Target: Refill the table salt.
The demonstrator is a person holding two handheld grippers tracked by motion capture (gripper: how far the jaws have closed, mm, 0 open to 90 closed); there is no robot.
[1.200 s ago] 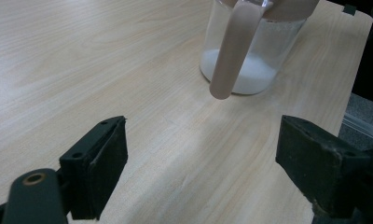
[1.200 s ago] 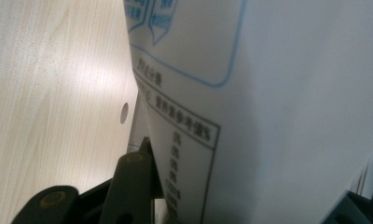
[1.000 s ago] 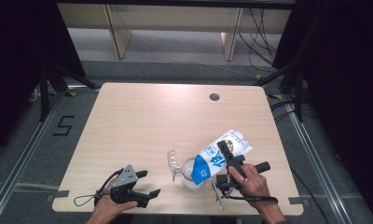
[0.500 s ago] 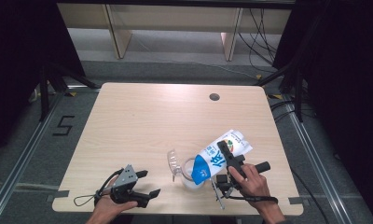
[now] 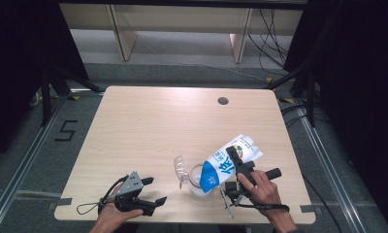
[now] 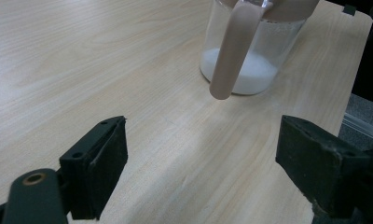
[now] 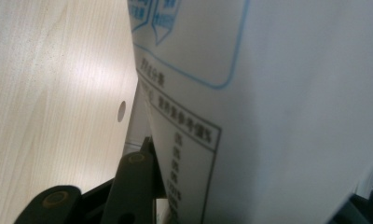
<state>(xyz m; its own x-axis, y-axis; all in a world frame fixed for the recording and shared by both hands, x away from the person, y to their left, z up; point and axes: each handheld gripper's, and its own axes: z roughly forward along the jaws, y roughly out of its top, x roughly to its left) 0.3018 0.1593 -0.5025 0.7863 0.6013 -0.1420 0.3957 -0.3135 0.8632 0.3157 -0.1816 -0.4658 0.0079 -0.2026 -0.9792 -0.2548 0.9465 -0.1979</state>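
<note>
High view: the right gripper [image 5: 236, 162] holds a white and blue carton [image 5: 229, 163] tipped over a clear jug [image 5: 194, 177], the carton's lower blue end at the jug's mouth and its upper end pointing away toward the far right of the wooden bench [image 5: 148, 121]. The jug stands near the bench's front edge, with its handle on the left side. The left gripper [image 5: 155, 191] rests low at the front left of the bench, well apart from the jug, its jaws spread and empty. A round hole [image 5: 223, 101] sits near the bench's far edge.

Left gripper view: both black jaws stand wide with bare bench between them. Beyond them the jug [image 6: 250, 51] stands upright with a shallow layer of white liquid in its bottom; its pale handle [image 6: 231, 51] faces the camera.

Right gripper view: the carton's [image 7: 268, 107] white printed side lies close against the lens, with one black jaw pressed to its left face and the other at the lower right corner, so the jaws are clamped on the carton. The bench's hole [image 7: 121, 111] shows to the left.
</note>
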